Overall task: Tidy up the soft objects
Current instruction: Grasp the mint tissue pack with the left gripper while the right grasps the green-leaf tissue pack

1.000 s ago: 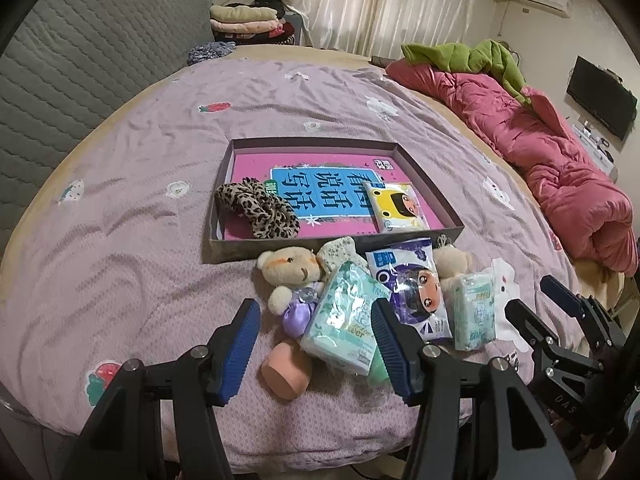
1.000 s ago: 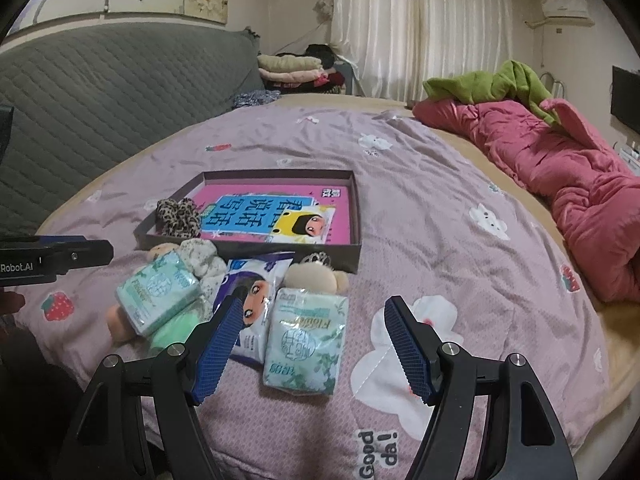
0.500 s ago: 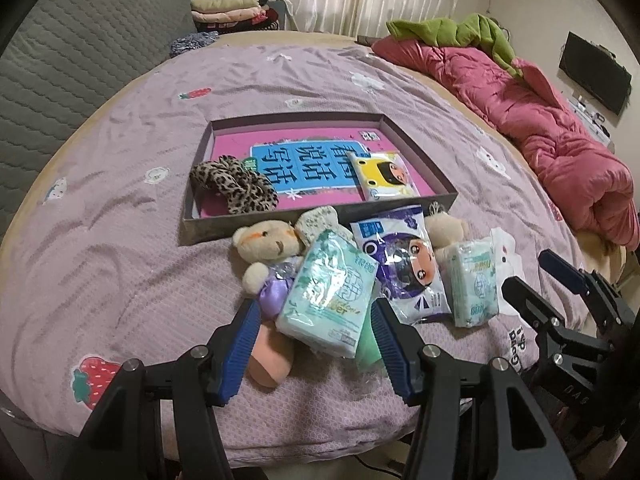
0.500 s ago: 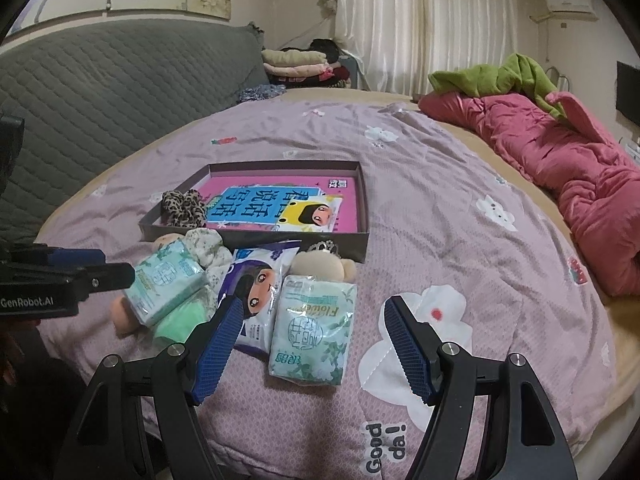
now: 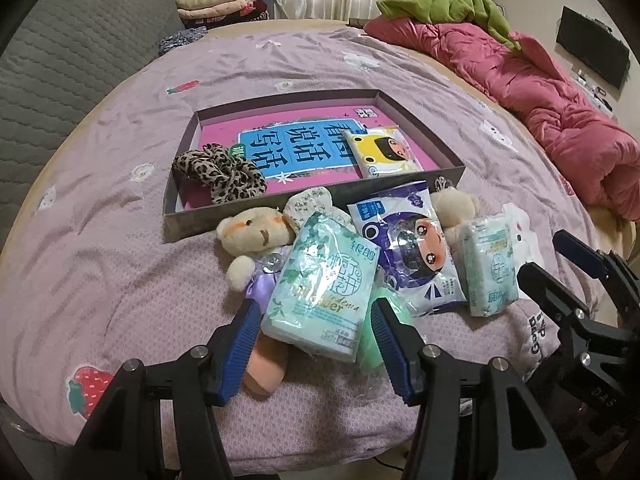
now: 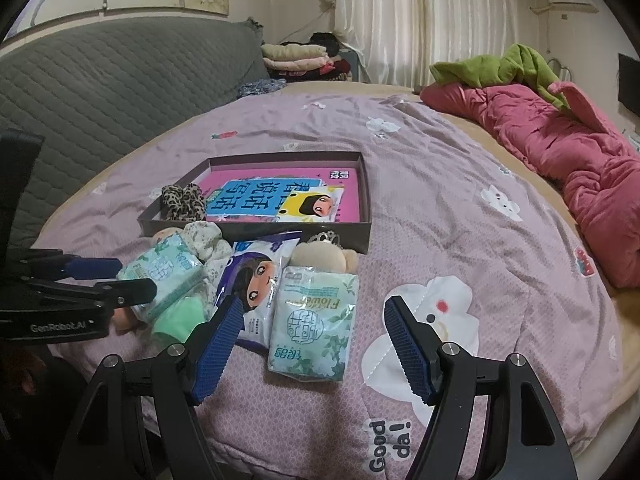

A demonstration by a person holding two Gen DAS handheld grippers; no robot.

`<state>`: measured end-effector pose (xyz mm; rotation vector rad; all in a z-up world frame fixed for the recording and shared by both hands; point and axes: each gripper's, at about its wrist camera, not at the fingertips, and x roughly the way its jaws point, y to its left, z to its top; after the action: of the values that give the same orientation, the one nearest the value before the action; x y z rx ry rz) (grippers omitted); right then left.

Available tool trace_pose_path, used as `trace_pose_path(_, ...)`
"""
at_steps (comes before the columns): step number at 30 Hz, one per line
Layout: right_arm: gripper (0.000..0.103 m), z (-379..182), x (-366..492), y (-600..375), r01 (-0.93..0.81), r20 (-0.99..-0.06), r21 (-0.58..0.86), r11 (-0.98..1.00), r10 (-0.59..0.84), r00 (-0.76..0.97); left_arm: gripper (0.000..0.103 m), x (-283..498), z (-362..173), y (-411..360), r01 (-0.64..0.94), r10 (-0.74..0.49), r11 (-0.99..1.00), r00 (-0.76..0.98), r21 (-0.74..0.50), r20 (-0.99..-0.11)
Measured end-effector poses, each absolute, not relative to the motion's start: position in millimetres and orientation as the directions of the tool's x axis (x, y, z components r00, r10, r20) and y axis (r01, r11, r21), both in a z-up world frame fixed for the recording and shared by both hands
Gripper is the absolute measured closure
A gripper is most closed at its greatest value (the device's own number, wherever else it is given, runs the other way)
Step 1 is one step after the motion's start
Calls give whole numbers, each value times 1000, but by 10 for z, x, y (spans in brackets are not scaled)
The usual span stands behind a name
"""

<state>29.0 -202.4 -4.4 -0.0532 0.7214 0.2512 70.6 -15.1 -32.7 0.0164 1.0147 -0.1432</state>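
Left tool [image 5: 316,330] straddles tissue pack [image 5: 322,286] atop teddy bear [image 5: 256,240].

- We see a bed [image 6: 460,216] with a lilac cartoon-print cover filling most of the room.
- A grey quilted headboard [image 6: 112,92] runs along the left.
- White curtains [image 6: 420,20] hang at the far wall, softly lit.
- A pink quilt [image 5: 560,100] lies bunched on the right, a green blanket [image 6: 500,66] on its far end.
- Folded clothes [image 6: 296,56] are stacked far left.
- A dark screen [image 5: 592,58] hangs on the right wall.
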Motion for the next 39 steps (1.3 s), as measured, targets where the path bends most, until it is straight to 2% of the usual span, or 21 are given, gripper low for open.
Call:
trace_pose_path(22,28,-274,457,-2044,-215,-724,92,972,213,656,46,804,-467,-253,147,-80,989,510,-5,-856)
trace_pose_path(39,29,-517,632,-1953,-202,-767,84,976,193,611,46,913,-493,-105,120,-156,987,496,-111,-854)
